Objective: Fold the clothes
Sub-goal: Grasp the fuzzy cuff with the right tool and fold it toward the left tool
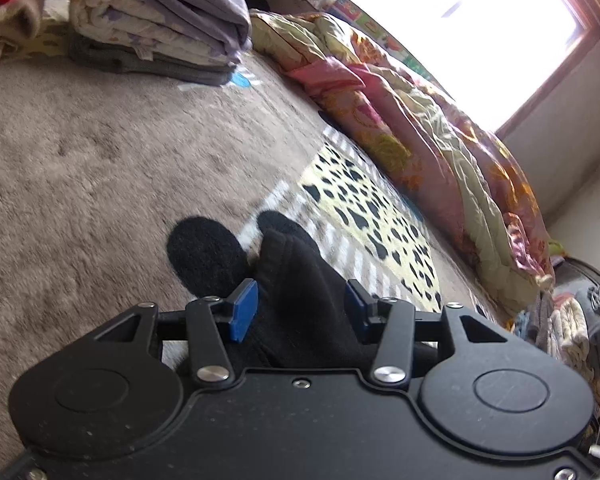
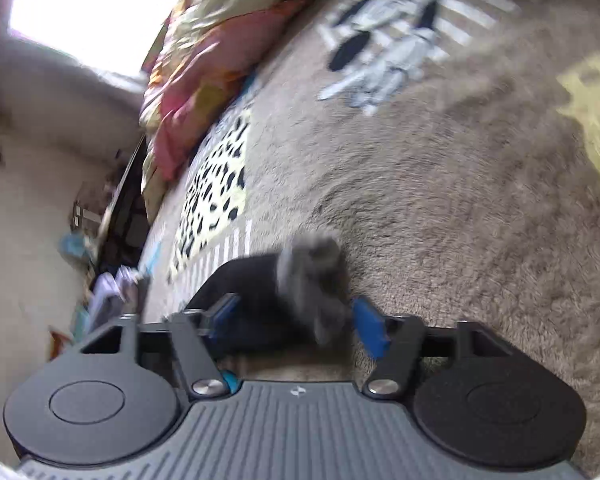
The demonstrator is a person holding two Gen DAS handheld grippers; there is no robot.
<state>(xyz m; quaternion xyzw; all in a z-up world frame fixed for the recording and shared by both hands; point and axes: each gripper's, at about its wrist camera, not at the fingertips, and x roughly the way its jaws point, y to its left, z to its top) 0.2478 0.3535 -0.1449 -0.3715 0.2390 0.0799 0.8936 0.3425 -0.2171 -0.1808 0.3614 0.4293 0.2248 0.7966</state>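
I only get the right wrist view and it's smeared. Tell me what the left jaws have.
Observer: The left gripper has its jaws closed on a black garment.
Operator: Say what lies just past it.
Observer: A rounded black piece, perhaps a sock toe, lies flat on the beige carpet.
Operator: Report anything already stacked.
Observer: A pile of folded bedding sits at the carpet's far edge.

I see a black garment (image 1: 296, 280) between my left gripper's (image 1: 300, 308) blue pads (image 1: 244, 312), on a beige plush blanket (image 1: 100, 168) with a yellow, black-spotted patch (image 1: 364, 216). Beside it lies a pink-and-orange floral quilt (image 1: 412, 120); a lavender folded stack (image 1: 172, 20) sits beyond.
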